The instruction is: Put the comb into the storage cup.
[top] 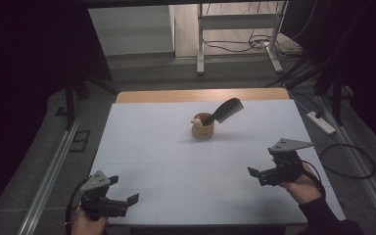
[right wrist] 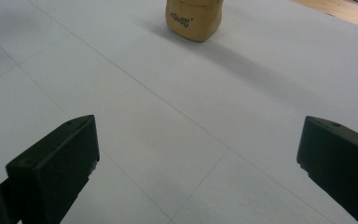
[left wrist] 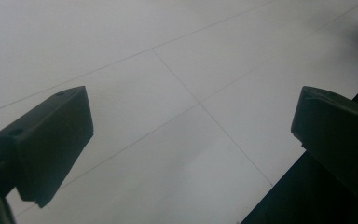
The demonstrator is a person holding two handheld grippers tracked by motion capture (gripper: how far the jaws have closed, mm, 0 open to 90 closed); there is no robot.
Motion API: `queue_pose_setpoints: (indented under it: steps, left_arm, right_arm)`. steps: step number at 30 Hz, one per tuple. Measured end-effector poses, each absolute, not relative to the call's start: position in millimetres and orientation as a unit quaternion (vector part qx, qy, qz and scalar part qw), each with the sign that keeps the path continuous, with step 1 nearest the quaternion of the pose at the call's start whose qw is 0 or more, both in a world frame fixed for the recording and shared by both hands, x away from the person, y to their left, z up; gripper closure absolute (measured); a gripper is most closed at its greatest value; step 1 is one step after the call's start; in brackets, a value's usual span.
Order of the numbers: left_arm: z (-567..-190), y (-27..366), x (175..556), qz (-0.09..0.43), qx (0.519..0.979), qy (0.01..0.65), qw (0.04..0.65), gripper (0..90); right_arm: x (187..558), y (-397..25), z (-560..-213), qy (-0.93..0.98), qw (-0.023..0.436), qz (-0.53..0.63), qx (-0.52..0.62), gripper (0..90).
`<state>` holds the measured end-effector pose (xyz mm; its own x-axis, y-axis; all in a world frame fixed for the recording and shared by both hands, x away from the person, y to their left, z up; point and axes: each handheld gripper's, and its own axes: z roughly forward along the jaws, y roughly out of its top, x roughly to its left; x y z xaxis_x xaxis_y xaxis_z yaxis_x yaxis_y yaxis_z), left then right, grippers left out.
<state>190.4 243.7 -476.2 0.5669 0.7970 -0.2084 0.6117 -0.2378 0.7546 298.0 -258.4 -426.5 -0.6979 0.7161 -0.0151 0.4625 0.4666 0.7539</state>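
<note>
Grippers are held low over the near part of the white table, one in each hand. Left gripper is seen at the near left edge, jaws spread wide, nothing between them. Right gripper is seen near the right edge, jaws likewise wide and empty. Tan cup is placed near mid-table toward the far side, well apart from both. Black comb is stood in it, tilted to the right. Small pale item at the cup's rim cannot be identified.

Tan cup, dark lettering; black comb; white table, wood-coloured far edge; both claws black.
</note>
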Motion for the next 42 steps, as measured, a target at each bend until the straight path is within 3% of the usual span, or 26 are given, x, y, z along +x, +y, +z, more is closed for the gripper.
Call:
queue_pose_setpoints:
  steps: [42]
  left_arm:
    - [-476.4, 246.7, 190.9, 0.107, 0.773, 0.461, 0.422, 0.0]
  right_arm:
    - [269.9, -290.7, -439.4, 0.837, 0.176, 0.361, 0.371, 0.0]
